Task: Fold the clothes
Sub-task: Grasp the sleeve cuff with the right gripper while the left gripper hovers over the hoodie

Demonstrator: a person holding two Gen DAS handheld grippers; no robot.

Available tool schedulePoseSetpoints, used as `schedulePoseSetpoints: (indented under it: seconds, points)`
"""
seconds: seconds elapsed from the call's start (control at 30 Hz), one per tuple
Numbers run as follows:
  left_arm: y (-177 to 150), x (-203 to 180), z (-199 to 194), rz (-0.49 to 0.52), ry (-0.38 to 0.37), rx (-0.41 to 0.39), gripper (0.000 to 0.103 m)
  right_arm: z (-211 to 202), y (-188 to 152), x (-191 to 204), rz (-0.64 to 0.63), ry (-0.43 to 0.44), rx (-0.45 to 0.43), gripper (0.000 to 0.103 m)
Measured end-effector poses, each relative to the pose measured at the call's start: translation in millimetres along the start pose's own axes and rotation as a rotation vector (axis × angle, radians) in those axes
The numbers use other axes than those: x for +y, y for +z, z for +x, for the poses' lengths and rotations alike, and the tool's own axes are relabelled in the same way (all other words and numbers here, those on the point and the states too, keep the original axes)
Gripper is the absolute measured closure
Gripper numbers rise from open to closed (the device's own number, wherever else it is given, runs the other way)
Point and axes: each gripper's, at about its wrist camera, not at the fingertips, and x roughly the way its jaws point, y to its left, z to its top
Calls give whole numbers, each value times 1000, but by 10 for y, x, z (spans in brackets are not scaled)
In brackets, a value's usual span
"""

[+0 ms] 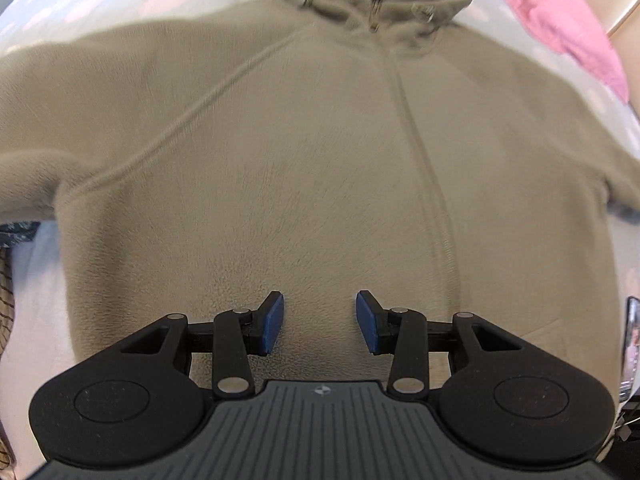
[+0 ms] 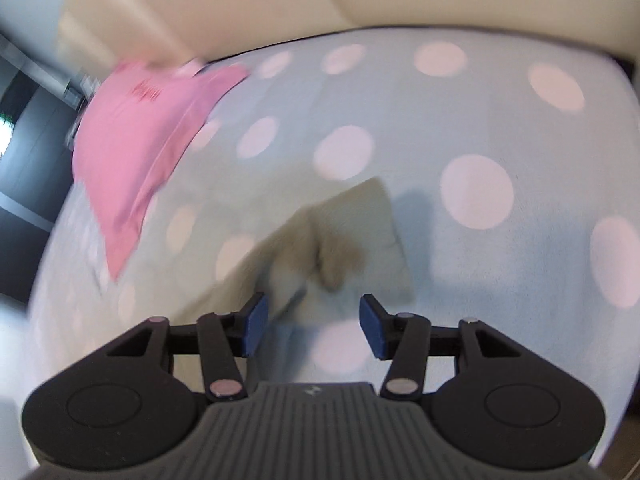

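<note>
Hovering both grippers, left (image 1: 320, 322) and right (image 2: 314, 326), with fingers spread and grasping nothing, we are risking a bunched fold, since the fleece jacket (image 1: 280, 168) (lying flat on the spotted blanket (image 2: 460, 120)) is thick and slippery.

Left wrist view: mounted behind the left hand-held gripper (image 1: 320, 322), looking forward along its parted fingers, down and close onto the beige fleece jacket (image 1: 280, 160), collar at the top. Right wrist view: mounted behind the right hand-held gripper (image 2: 314, 326), tilted down over the dotted blue blanket (image 2: 460, 112), somewhat higher, blurred. Shared by both: the blanket, the pink garment (image 2: 140, 140) (image 1: 560, 20), and beige fleece (image 2: 340, 256).
</note>
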Motion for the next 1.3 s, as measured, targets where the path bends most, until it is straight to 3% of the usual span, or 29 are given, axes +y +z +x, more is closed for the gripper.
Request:
schedulePoseSetpoints:
  seconds: [0.1,0.2,0.33,0.37,0.4,0.53,0.6,0.67,0.77,0.83,0.9,1.03,1.17,1.3]
  points:
    - [4,2,130,0,17,24,61,135,142,-80,115,37,39,27]
    - [-3,-46,194,23,41,31,52,270,283,-160,230,73,79,24]
    - [-24,-118,220,58,68,29,48,404,261,-124,297,8,72,24]
    - [-31,-109,219,55,67,29,47,418,236,-117,309,2,79,30]
    - [-39,-100,218,53,66,30,46,414,218,-103,313,-17,83,42]
    - [-67,-64,212,43,62,31,44,380,264,19,222,-45,62,67]
    - [-82,-46,209,38,60,32,44,312,288,178,101,-22,9,77]
    - [-95,-34,205,36,60,34,44,207,291,372,-52,27,-68,81]
    - [-126,-8,194,36,58,32,44,-37,191,633,-292,167,-225,81]
    - [-156,10,185,36,58,26,43,-62,137,660,-383,170,-266,78]
    - [-189,21,176,39,59,20,43,70,147,556,-366,70,-215,61]
    - [-230,46,162,38,61,21,43,319,210,65,-192,-75,-86,41]
    - [-270,64,157,33,67,20,40,327,252,-405,19,-39,-52,34]
    - [-324,46,155,45,90,12,39,362,316,-479,65,23,-97,28]
